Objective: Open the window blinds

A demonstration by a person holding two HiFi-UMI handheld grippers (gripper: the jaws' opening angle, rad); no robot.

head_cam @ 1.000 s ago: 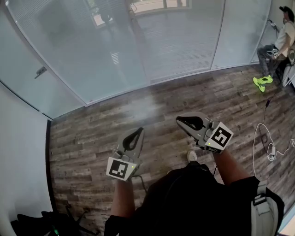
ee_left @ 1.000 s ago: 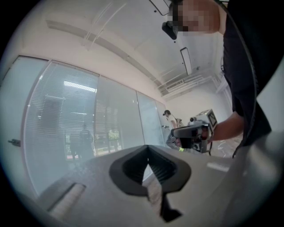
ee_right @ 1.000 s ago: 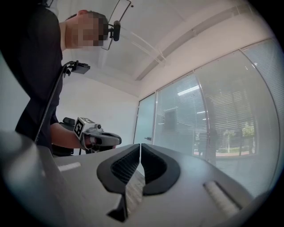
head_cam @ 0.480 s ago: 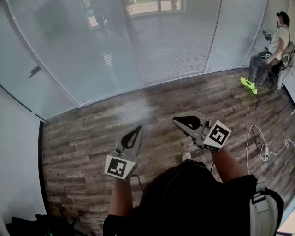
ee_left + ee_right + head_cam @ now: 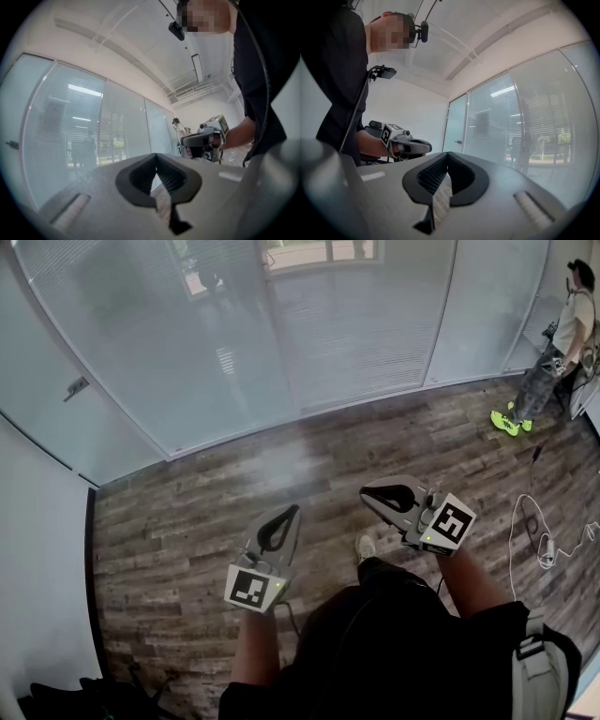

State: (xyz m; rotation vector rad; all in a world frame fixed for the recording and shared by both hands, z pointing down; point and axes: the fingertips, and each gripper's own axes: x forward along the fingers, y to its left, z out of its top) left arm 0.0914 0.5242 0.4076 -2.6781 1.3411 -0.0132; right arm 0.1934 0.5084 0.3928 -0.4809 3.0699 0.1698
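Observation:
The window blinds point(image 5: 356, 324) hang with slats closed behind tall glass panels along the far wall, and also show in the left gripper view point(image 5: 65, 122) and the right gripper view point(image 5: 543, 117). My left gripper point(image 5: 292, 510) is held level over the wood floor, well short of the glass, shut and empty point(image 5: 156, 157). My right gripper point(image 5: 367, 491) floats beside it at about the same height, also shut with nothing in it point(image 5: 448, 154). Each gripper appears in the other's view: the right one point(image 5: 187, 139) and the left one point(image 5: 426, 146).
A glass door with a handle point(image 5: 77, 387) stands at the left next to a white wall. Another person point(image 5: 562, 334) stands at the far right. A white cable point(image 5: 539, 540) lies looped on the wood floor point(image 5: 187, 521) at the right.
Both grippers stay in about the same place, still shut. The person at the far right has gone from sitting to standing. My foot has stepped a little forward.

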